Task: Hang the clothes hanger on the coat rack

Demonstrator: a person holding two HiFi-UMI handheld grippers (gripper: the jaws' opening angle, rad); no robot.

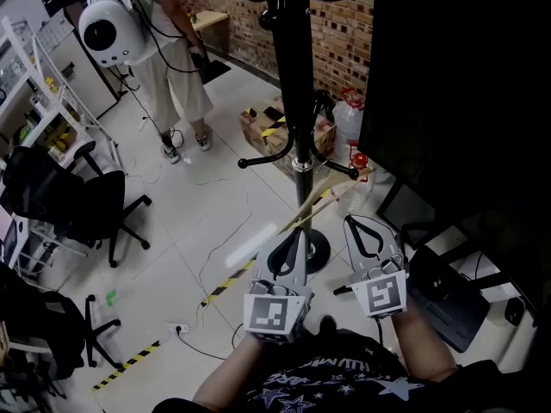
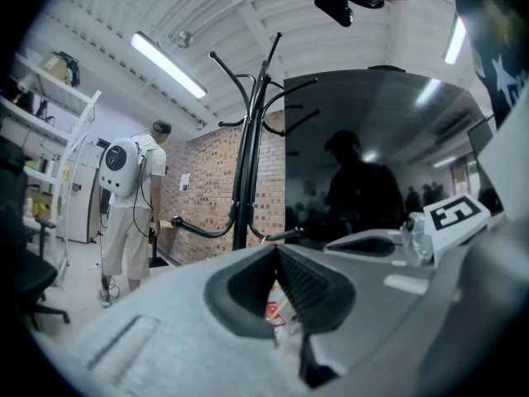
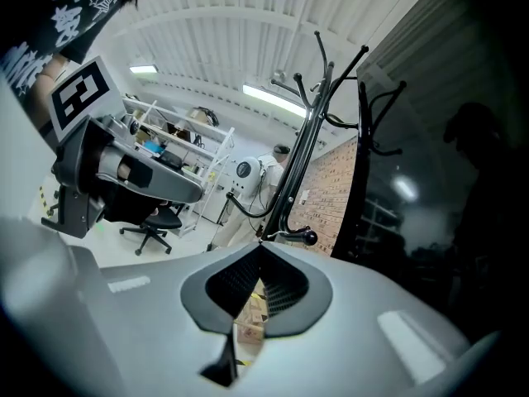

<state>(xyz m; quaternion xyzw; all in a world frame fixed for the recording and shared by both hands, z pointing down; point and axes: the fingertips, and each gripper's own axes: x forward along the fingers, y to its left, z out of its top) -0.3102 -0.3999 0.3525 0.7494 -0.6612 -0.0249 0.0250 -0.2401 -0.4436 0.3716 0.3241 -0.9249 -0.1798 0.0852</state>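
The wooden clothes hanger slants at twelve o'clock from the left gripper, beside the coat rack. Both pairs of fingers are closed, the right gripper empty. It looks light and stiff; I'd pinch its neck.

Room: red brick wall at back, dark glass panel to its right. Pale tiled floor with yellow-black hazard tape and loose cables. Black office chair on the left, near white shelving. Cardboard boxes at the wall's foot. White ribbed ceiling, tube light lit.
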